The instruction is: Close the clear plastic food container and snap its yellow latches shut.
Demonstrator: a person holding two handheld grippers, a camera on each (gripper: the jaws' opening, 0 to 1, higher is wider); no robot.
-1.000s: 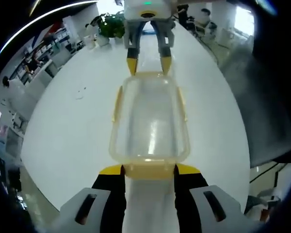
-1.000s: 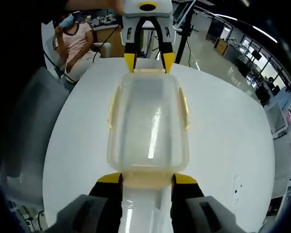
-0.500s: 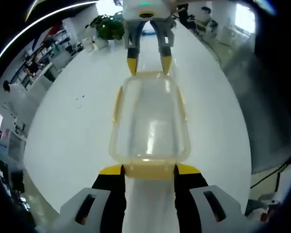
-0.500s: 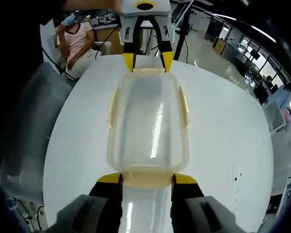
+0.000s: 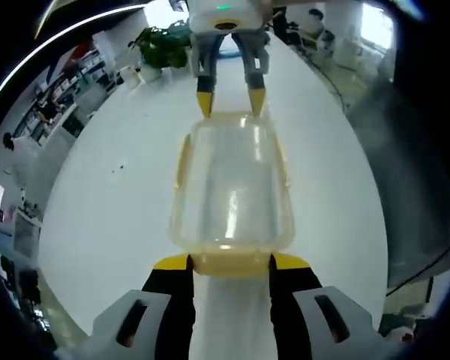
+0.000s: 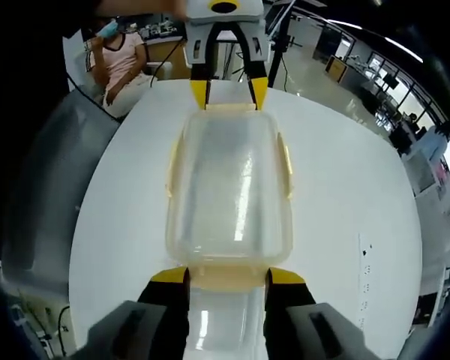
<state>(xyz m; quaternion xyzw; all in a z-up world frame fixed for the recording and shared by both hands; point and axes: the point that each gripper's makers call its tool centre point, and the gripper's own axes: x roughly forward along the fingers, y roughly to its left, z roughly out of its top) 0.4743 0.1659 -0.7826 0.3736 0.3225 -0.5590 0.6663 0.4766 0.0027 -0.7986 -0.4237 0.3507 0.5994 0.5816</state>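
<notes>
Holding the clear plastic food container [image 5: 231, 187] end to end, you have one gripper at each short end, and the box sits lengthwise on the white table [image 5: 112, 210] between them. In the left gripper view your left gripper [image 5: 229, 264] has its two yellow-tipped jaws parted on either side of the near end latch [image 5: 229, 262], which lies between them; whether the tips press on it or just flank it, you cannot tell from here. At the far end of the container the right gripper [image 5: 231, 101] comes in with its jaws likewise apart, tips at the far rim. The right gripper view gives the mirror picture: the right gripper [image 6: 226, 279] straddling its own end latch [image 6: 226, 277], the left gripper [image 6: 229, 94] at the opposite rim.

As for progress, the lid appears to be seated on the container, so the closing step looks done. The side latches [image 5: 182, 157] along both long edges of the container seem to lie close against the walls, though the fisheye view does not let you say for sure that they are snapped. The two end latches look like the step in hand. What is left, by this judgement, is to press both ends home and then check each long side of the container for a latch that stands off
</notes>
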